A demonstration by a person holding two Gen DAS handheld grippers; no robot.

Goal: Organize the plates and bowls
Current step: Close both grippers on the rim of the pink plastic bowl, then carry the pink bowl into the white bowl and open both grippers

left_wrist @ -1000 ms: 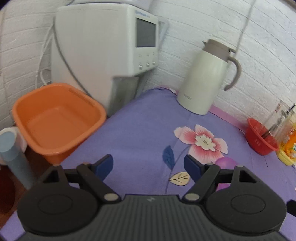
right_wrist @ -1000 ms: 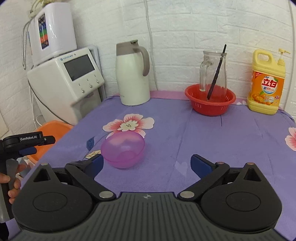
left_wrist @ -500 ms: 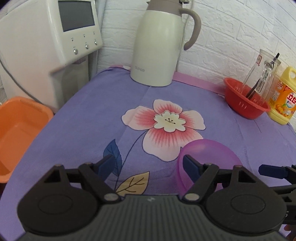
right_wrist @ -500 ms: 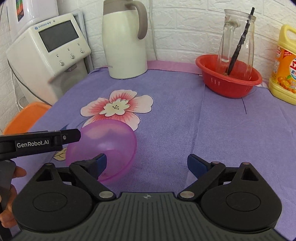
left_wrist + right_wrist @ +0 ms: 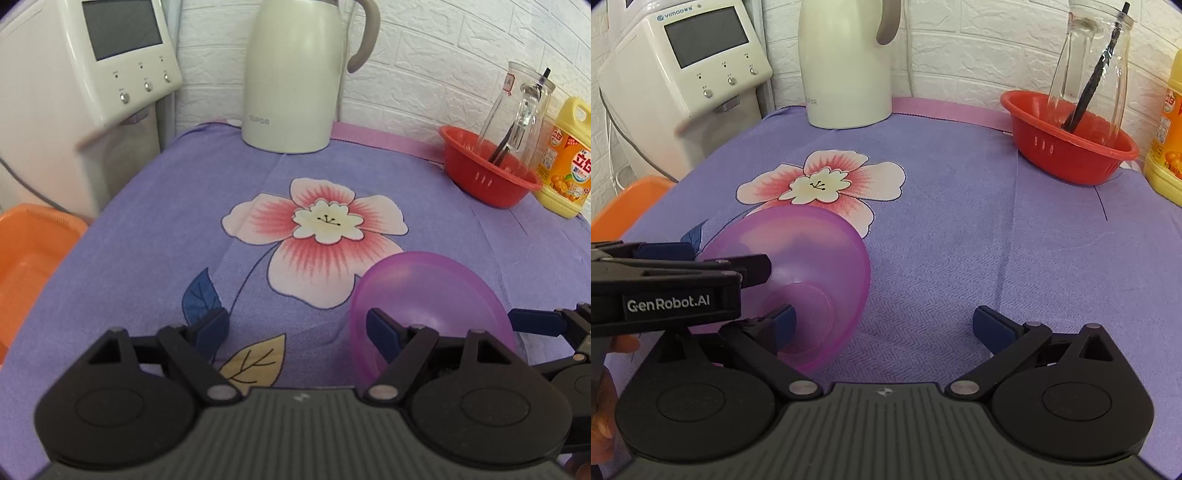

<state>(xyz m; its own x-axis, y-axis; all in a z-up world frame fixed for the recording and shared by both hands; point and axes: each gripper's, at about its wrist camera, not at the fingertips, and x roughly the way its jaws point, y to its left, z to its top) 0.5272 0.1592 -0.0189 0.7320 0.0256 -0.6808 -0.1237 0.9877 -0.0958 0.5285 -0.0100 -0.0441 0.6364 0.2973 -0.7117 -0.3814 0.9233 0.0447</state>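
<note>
A translucent purple bowl (image 5: 432, 295) is tipped on its side on the purple flowered cloth, also in the right wrist view (image 5: 816, 258). My left gripper (image 5: 297, 328) is open; its right finger reaches into the bowl's mouth, and it shows in the right wrist view (image 5: 701, 258) at the bowl's left. My right gripper (image 5: 882, 326) is open; its left finger sits against the bowl's base. Its fingertip shows in the left wrist view at the right edge.
A white thermos jug (image 5: 295, 74) stands at the back. A red colander bowl (image 5: 1067, 144) holds a glass bottle with a black stick. A yellow dish-soap bottle (image 5: 565, 158) stands far right. A white appliance (image 5: 687, 70) and an orange basin (image 5: 33, 254) are left of the table.
My left gripper swung right from the orange basin to the bowl. The bowl tipped onto its side. My right gripper moved forward and closer to the bowl.
</note>
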